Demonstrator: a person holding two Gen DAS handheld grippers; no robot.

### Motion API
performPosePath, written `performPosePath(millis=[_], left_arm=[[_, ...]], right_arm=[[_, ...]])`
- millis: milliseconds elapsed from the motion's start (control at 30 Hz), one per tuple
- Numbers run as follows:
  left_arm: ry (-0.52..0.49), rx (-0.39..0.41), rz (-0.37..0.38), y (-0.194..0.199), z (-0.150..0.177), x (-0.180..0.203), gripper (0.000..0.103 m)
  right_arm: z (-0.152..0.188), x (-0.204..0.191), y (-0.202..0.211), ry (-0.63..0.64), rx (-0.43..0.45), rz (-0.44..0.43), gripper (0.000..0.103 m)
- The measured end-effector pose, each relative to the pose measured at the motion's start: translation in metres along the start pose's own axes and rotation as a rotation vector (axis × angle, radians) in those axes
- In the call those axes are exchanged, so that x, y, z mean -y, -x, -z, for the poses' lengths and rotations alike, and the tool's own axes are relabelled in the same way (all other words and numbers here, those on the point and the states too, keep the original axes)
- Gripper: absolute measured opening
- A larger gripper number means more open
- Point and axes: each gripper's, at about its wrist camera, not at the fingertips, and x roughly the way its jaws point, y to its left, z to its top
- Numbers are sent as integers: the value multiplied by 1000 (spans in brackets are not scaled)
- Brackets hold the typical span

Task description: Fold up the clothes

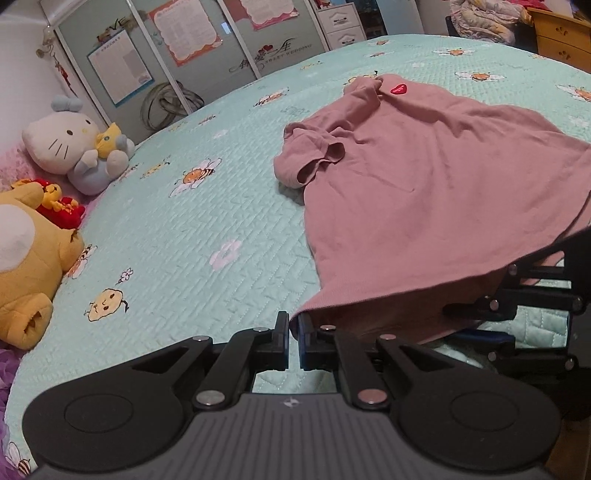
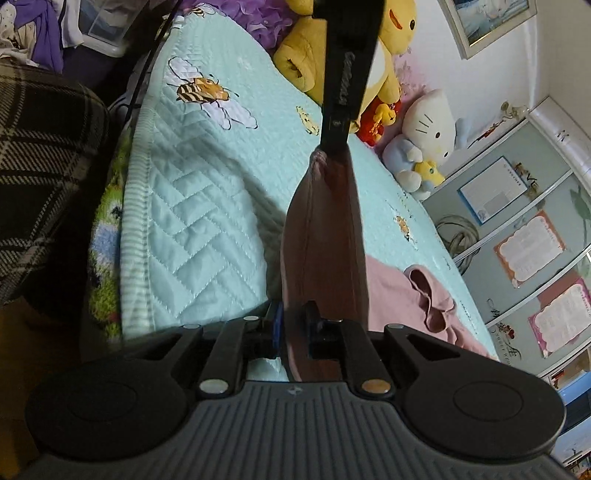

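Observation:
A pink T-shirt (image 1: 424,184) with a red heart patch (image 1: 398,88) lies spread on the mint quilted bedspread (image 1: 184,240), one sleeve (image 1: 310,158) crumpled at its left side. My left gripper (image 1: 293,332) is shut on the near hem corner, lifted off the bed. At the right edge of the left wrist view, my right gripper (image 1: 461,321) holds the other hem end. In the right wrist view the right gripper (image 2: 293,332) is shut on the T-shirt hem (image 2: 321,229). The hem stretches taut up to the left gripper (image 2: 332,146).
A white cat plush (image 1: 70,144), a yellow bear plush (image 1: 33,258) and a small red toy (image 1: 61,206) line the bed's left side. Wardrobe doors with posters (image 1: 177,48) stand behind, with drawers (image 1: 341,26) and a wooden dresser (image 1: 561,37). Plaid fabric (image 2: 40,166) lies beside the bed edge.

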Motion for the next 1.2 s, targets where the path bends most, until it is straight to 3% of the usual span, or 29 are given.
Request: performPosePath(millis=[133,167,333,467,567,800,933,1100,1200], left_arm=[[-7,-1,-3,0,-1,-1,6],[-17,-4,-4,0,1,0,6],[-93,-33,-12,0,16,12,8],[-183,-64,-73,-9,35,35,8],[-184,-77,-117,-14,44,41,9],[-18,-84,-29,-10,52,25,13],[153,-57,74,-5,58,12,26],[277,-25,188,-17,67,2,26],[386,14,311,-26,76,-12,26]], right_arm=[[-3,7,-3,-41,10,-10,10],[-4,9,-2,-58,14,-18,0],[6,52,28,-323,42,-289,0],[20,64,22,-403,6,-348,0],[18,63,21,-395,-3,-365,0],[17,63,17,-399,-28,-389,0],[22,70,15,-470,-28,-417,0],[31,76,12,-547,-22,-454,0],[35,80,9,-590,-21,-477,0]])
